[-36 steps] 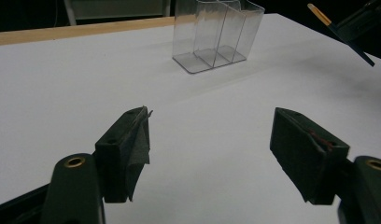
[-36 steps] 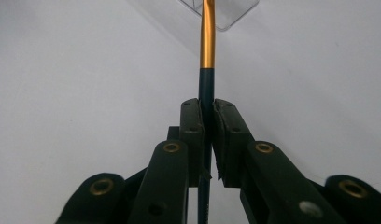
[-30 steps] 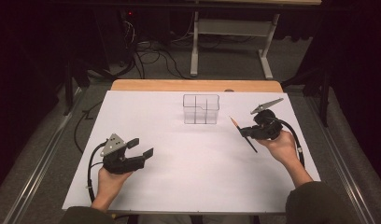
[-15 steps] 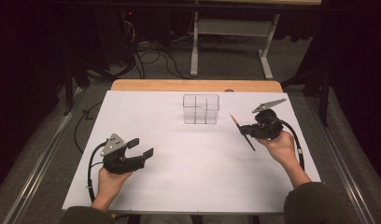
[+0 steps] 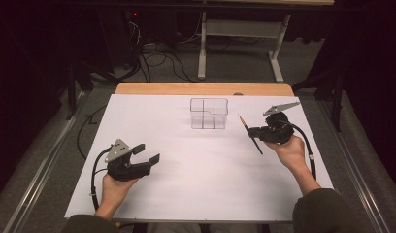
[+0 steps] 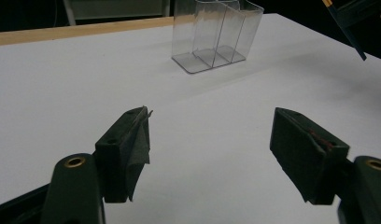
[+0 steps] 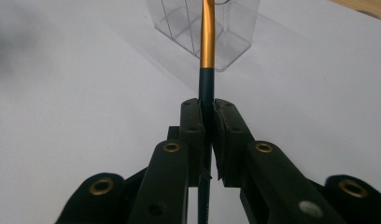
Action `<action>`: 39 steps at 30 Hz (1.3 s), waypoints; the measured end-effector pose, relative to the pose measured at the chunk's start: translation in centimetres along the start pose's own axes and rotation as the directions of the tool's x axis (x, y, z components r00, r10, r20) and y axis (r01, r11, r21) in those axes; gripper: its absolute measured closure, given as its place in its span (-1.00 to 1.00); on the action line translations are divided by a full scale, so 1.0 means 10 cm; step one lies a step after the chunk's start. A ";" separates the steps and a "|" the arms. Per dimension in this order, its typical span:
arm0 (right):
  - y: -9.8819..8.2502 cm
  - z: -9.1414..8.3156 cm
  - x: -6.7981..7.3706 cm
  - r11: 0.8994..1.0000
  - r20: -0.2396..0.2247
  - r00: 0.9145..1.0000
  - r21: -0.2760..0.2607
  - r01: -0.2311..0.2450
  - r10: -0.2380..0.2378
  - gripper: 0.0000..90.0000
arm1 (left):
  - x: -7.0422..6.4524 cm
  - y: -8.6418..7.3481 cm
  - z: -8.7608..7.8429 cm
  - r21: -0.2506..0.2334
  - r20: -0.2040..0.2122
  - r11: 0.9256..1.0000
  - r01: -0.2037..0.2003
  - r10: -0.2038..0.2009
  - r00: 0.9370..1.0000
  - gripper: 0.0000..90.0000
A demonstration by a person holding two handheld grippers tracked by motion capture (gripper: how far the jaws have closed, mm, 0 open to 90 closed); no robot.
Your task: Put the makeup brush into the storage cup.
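I have the pencil (image 5: 249, 133) pinched between the pressed-together jaws of my right gripper (image 5: 256, 132), clamped on its dark shaft with the tip end up toward eleven o'clock and the other end trailing down toward five in the high view. The clear divided holder (image 5: 208, 113) stands on the white table (image 5: 196, 184) at about ten o'clock from those jaws, near but apart. In the right gripper view the pencil's long axis runs straight ahead at twelve, its orange band (image 7: 207, 37) lined up over the holder's compartments, so I judge the coming move depends on tipping that axis upright over an opening. My left gripper (image 5: 146, 154) rests well away at the lower left, jaws spread and holding nothing, with the holder far off toward one o'clock; the right hand is clearly nearer.
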State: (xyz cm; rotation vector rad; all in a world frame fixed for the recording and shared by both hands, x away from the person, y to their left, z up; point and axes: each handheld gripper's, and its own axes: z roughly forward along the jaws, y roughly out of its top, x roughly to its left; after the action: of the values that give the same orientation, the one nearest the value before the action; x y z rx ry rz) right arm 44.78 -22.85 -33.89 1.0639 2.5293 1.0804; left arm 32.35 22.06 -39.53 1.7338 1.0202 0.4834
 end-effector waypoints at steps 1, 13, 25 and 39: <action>0.00 0.00 0.00 1.000 -0.002 1.000 -0.005 0.001 -0.001 0.88 | 0.00 0.00 0.00 0.000 0.000 1.000 -0.001 0.001 1.000 -0.36; 0.04 -0.01 0.02 0.999 -0.004 1.000 -0.051 -0.012 0.012 0.88 | 0.00 0.00 0.01 0.004 0.002 1.000 0.000 0.000 1.000 -0.36; 0.09 -0.01 0.04 0.997 -0.002 1.000 -0.081 -0.004 0.004 0.88 | 0.00 0.00 0.01 0.005 0.003 1.000 0.000 0.000 1.000 -0.36; 0.16 0.03 0.05 0.995 0.009 1.000 -0.096 0.001 0.000 0.88 | 0.01 0.00 0.00 0.001 0.004 1.000 0.000 0.000 1.000 -0.36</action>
State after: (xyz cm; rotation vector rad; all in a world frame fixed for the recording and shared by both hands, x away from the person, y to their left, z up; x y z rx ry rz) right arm 45.42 -21.60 -32.96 1.0411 2.4437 1.1810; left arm 32.44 22.11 -39.52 1.7350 1.0180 0.4786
